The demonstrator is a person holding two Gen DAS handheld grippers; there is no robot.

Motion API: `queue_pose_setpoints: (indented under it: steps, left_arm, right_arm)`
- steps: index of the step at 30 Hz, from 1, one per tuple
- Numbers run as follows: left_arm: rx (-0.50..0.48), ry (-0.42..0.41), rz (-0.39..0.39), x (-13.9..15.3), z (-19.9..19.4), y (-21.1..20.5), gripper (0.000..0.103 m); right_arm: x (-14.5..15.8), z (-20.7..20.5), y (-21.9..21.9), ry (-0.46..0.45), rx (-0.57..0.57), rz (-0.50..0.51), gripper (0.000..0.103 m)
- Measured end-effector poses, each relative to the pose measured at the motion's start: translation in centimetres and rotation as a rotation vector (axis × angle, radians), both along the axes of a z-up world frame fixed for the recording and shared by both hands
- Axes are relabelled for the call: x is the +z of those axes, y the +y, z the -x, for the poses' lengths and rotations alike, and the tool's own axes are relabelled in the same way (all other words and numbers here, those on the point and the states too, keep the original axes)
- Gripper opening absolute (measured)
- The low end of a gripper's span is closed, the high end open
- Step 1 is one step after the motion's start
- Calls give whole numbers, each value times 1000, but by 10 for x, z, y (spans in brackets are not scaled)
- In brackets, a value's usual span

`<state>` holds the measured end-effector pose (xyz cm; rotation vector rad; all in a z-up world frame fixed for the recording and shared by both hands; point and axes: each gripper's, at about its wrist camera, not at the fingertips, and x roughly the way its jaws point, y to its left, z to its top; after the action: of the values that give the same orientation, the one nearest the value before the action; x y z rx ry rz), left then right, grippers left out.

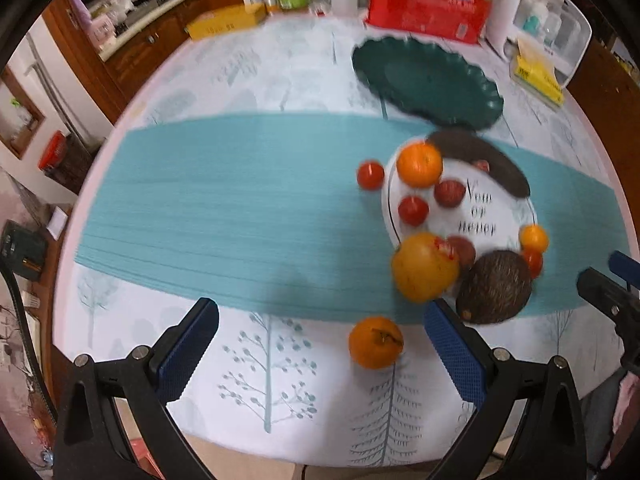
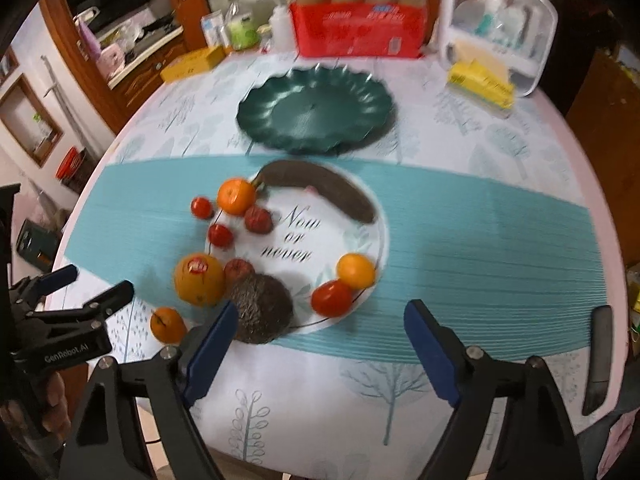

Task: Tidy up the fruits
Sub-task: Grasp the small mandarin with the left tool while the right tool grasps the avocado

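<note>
Left wrist view: left gripper, blue textured pads spread wide and empty, stands over a small smooth orange mandarin lying on the tree-printed tablecloth, beside the round white lettered plate of fruit. Right wrist view: right gripper, jaws apart, nothing held, frames the rough brown avocado and glossy red tomato on that plate; motion blur softens detail

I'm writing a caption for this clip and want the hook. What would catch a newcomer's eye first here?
The white plate on the teal runner, ringed with fruit: oranges, small red fruits, a dark banana along its far rim and a dark hairy coconut at its near edge. Behind it lies an empty green scalloped plate. One small orange sits alone on the tablecloth in front of the open left gripper.
</note>
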<state>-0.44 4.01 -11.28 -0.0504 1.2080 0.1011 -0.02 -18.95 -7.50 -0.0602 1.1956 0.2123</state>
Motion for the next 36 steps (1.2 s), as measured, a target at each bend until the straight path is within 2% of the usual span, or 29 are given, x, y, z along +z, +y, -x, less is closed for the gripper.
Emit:
queue_pose_setpoints:
  steps: [6,9,13,18,20,25,27,31,33,36]
  left_arm:
    - [-16,55,35,-32,6,-2,102]
    - [-26,76,60,-44,7,-4,95]
    - [-39,87,66,-52,9,-8,93]
    - [-58,93,71,-61,13,-13,79]
    - [-61,89,77,-62,15,-15,76]
    - [-65,77,114,-62,17,-15,67]
    - [-70,83,122,-64,17,-16,58]
    - [-70,85,140,-69,16,-20,48]
    - [-78,77,148,-71,13,-22,39]
    - [-79,71,141,-71,13,-25,38]
  right_arm:
    - [-26,-6,12,74,78,-71,85]
    - [-38,-9,19,94,120,-76,85]
    - [-47,-13,29,91,183,-67,85]
    - [-60,-13,44,81,294,-32,81]
    - [-66,-14,48,95,333,-27,77]
    - [-77,-21,53,140,376,-65,73]
    - [-83,-25,54,173,391,-94,69]
    - [-87,-29,54,187,414,-115,68]
    - [-87,-29,54,182,430,-109,68]
    - [-88,-28,57,176,444,-107,68]
